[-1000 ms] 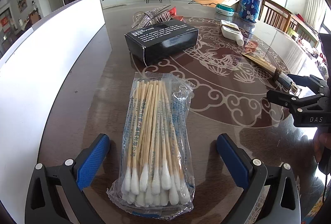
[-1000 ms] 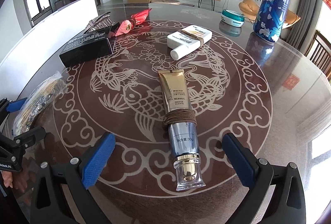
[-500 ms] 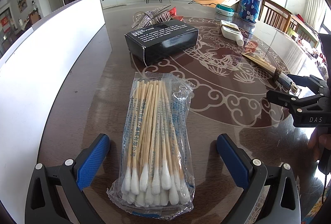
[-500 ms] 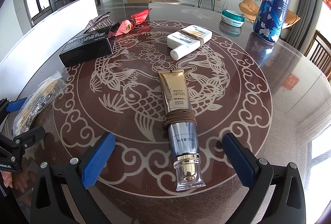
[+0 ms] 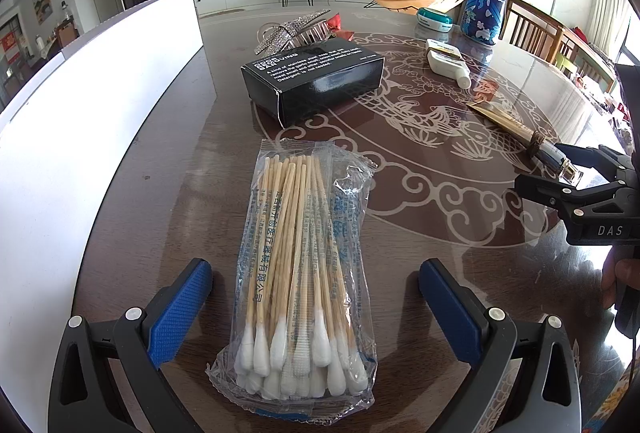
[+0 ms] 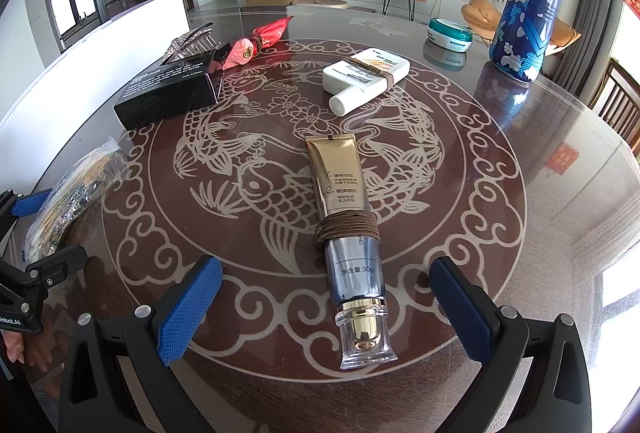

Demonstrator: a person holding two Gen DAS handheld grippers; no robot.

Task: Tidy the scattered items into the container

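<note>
A round dark table w/ a pale fish pattern fills both views. It is the landmark here. A tall white container wall stands along the table's left side in the left wrist view.

Nearer the table's middle lies a black box w/ white lettering. Behind it are a sparkly hair clip and a red-and-pink wrapped item.

At the table's near left edge lies a clear bag of cotton swabs, cotton tips toward the camera. The left gripper is spread wide. The bag's near end sits between its blue pads, touching neither.

On the fish pattern lies a gold tube w/ brown cord wound round its middle, clear cap toward the camera. The right gripper is also spread wide. The cap end lies between its fingers, closer to the right one, w/ a gap on both sides.

Farther back on the pattern is a white bottle lying flat. At the table's far right stand a tall blue patterned bottle and a small teal-and-white tin.
</note>
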